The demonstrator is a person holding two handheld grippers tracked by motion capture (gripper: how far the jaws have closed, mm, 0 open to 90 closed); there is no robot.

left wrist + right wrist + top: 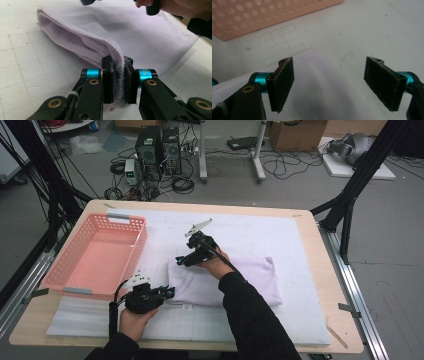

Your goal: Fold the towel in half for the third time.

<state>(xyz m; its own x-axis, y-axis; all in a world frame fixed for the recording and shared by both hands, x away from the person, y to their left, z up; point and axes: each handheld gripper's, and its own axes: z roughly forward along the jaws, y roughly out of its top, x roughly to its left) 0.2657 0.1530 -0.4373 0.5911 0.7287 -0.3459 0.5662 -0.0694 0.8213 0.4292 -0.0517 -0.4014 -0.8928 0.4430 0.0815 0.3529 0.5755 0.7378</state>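
I hold a two-jaw gripper in each hand over a white gridded mat (260, 320) on a wooden table (320, 245). A folded pale lilac cloth (250, 280) lies flat near the middle of the mat. My left gripper (167, 292) sits at the cloth's near left corner, its jaws pressed together on the stitched, layered edge of the cloth (118, 75). My right gripper (180, 261) hovers over the cloth's far left corner with its jaws spread wide, pads clear of the fabric (319, 95) below them. A pink perforated basket (65, 270) stands on the table just left of the cloth
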